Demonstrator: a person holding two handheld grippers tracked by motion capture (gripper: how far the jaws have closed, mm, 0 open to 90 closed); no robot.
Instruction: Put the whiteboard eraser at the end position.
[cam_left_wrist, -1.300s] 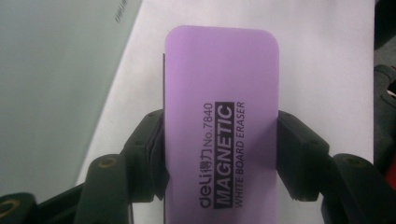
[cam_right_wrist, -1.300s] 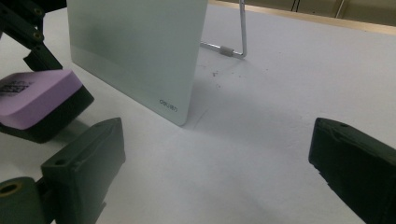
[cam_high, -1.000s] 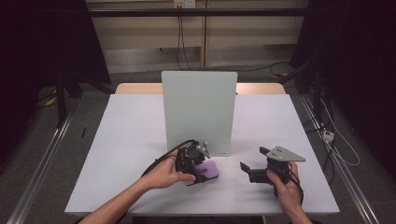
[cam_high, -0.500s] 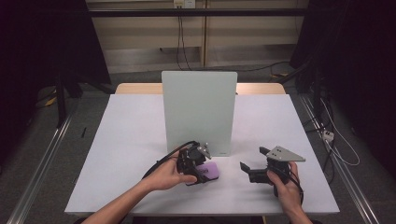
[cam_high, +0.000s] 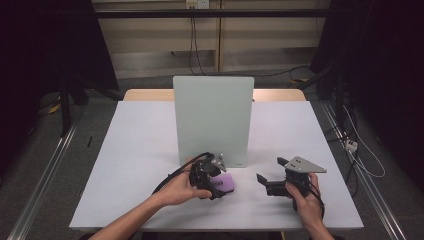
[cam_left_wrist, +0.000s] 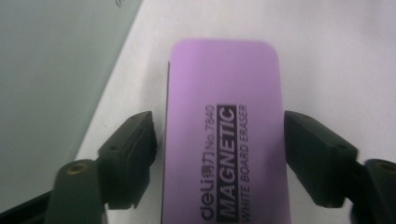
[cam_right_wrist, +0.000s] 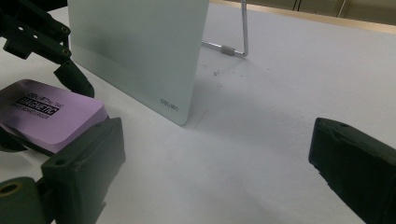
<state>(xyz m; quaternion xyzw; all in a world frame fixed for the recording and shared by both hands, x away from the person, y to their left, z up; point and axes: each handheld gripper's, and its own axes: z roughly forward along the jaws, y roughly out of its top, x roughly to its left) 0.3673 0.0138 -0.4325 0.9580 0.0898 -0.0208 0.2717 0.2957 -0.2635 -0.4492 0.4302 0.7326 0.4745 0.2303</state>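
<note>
A purple magnetic whiteboard eraser (cam_left_wrist: 224, 135) lies flat on the white table (cam_high: 140, 150), just in front of an upright pale green glass board (cam_high: 212, 120). My left gripper (cam_left_wrist: 219, 154) is low over the table with one jaw on each side of the eraser. The right jaw meets its edge and a thin gap shows at the left jaw, so it stands open. In the high view this gripper (cam_high: 220, 182) is at the board's lower front. My right gripper (cam_high: 265, 182) rests to the right, open and empty, pointing at the eraser (cam_right_wrist: 46, 114).
The board (cam_right_wrist: 135, 46) stands on a thin metal wire foot (cam_right_wrist: 243, 28) behind it. A wooden strip (cam_high: 277, 95) runs along the table's far edge. Both forearms come in from the near edge.
</note>
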